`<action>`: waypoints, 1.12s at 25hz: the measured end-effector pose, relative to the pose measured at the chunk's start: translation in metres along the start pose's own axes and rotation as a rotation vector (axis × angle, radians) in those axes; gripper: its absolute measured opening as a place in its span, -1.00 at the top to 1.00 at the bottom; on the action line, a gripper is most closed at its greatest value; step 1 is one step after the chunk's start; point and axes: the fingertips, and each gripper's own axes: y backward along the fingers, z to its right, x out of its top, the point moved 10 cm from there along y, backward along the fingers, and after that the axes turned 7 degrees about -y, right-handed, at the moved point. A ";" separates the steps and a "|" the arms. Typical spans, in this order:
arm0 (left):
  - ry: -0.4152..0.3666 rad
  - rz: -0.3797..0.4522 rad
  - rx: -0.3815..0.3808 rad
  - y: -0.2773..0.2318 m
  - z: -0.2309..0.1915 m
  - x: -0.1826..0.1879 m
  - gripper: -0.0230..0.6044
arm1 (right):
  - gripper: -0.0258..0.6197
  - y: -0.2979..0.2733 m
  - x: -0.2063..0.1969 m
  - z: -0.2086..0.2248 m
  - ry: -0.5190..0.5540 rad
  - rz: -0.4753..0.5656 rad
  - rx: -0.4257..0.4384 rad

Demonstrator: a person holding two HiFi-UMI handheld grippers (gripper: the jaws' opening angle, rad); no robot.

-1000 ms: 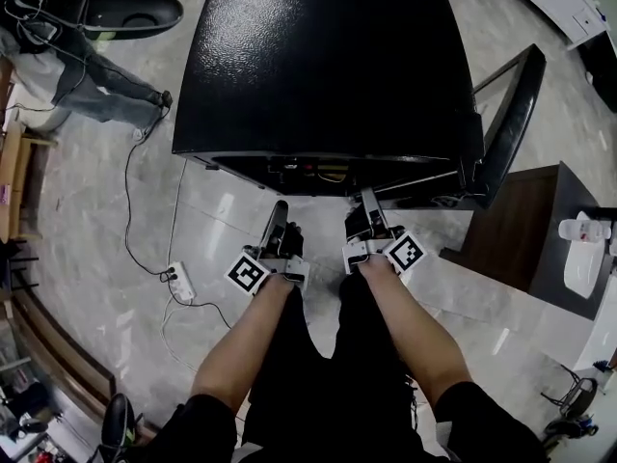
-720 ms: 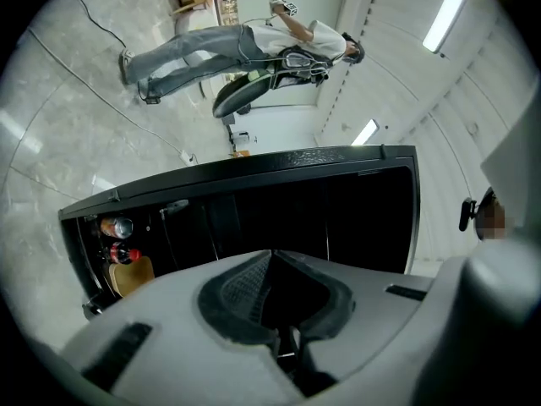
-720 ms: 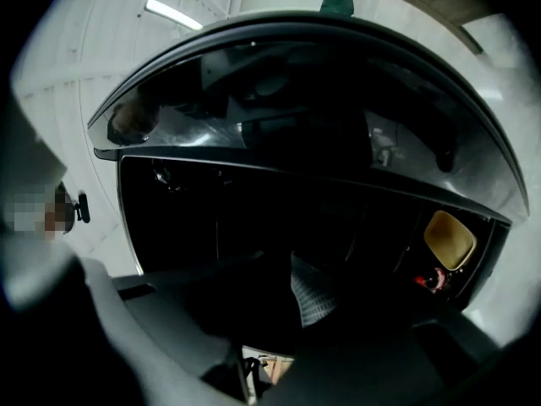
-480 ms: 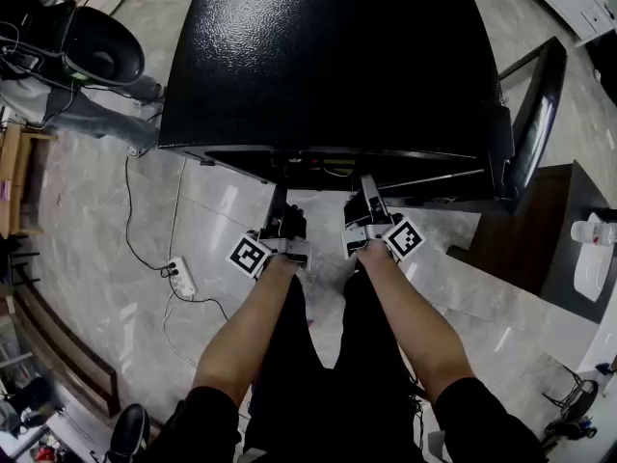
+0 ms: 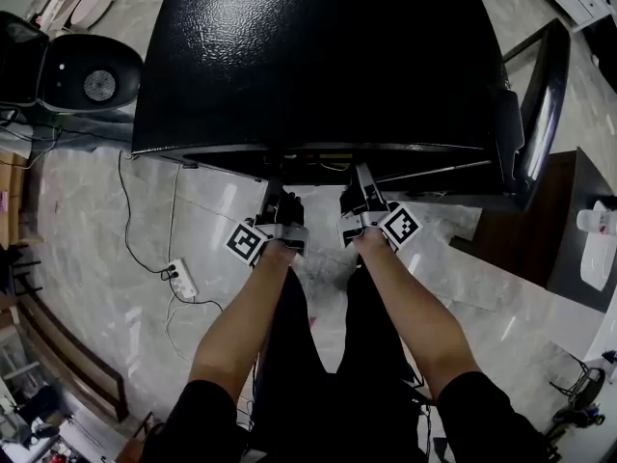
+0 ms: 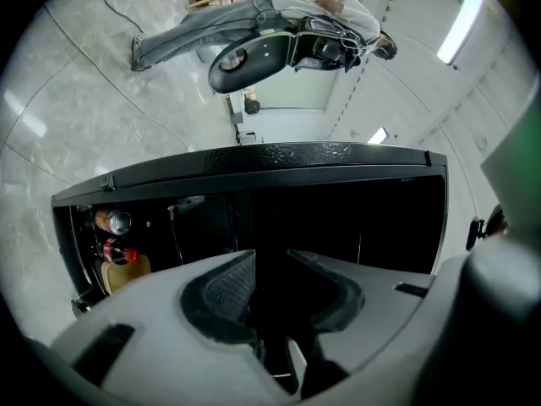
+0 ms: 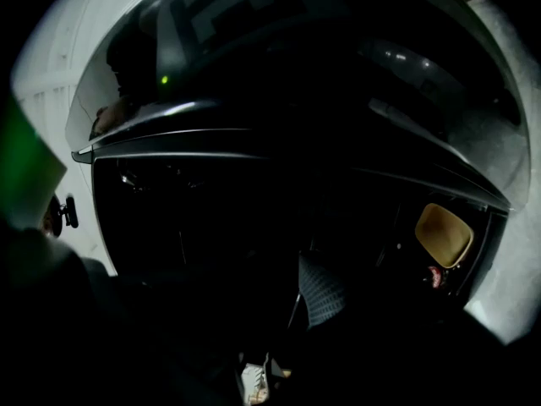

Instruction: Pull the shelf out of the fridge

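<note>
The black fridge (image 5: pixel 328 56) fills the top of the head view, with its door (image 5: pixel 535 114) swung open at the right. My left gripper (image 5: pixel 273 195) and right gripper (image 5: pixel 360 185) reach level into the dark opening under its top edge. In the left gripper view the left gripper (image 6: pixel 270 282) has just been opening; its ribbed pads (image 6: pixel 224 286) stand apart with nothing between them. The right gripper view is very dark, showing one pad (image 7: pixel 321 290) with a gap beside it; these jaws have also just been opening and hold nothing. I cannot make out the shelf inside.
Cans (image 6: pixel 114 222) and a tan container (image 6: pixel 127 271) sit at the interior's left side. A dark wooden table (image 5: pixel 569 220) stands right of the door. A power strip (image 5: pixel 180 280) with cables lies on the tiled floor at the left. A black chair (image 5: pixel 92 80) stands upper left.
Both grippers have moved forward toward the fridge, so their tips now sit under its top edge. The fridge looms larger in the head view. Both pairs of jaws have opened.
</note>
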 end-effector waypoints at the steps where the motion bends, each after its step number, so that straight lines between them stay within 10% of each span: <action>1: 0.008 0.000 -0.003 -0.003 -0.003 0.000 0.57 | 0.50 -0.001 0.000 0.003 -0.005 0.002 -0.005; 28: 0.055 0.073 0.068 -0.045 -0.039 -0.001 0.38 | 0.39 -0.026 0.006 0.033 -0.074 0.101 -0.007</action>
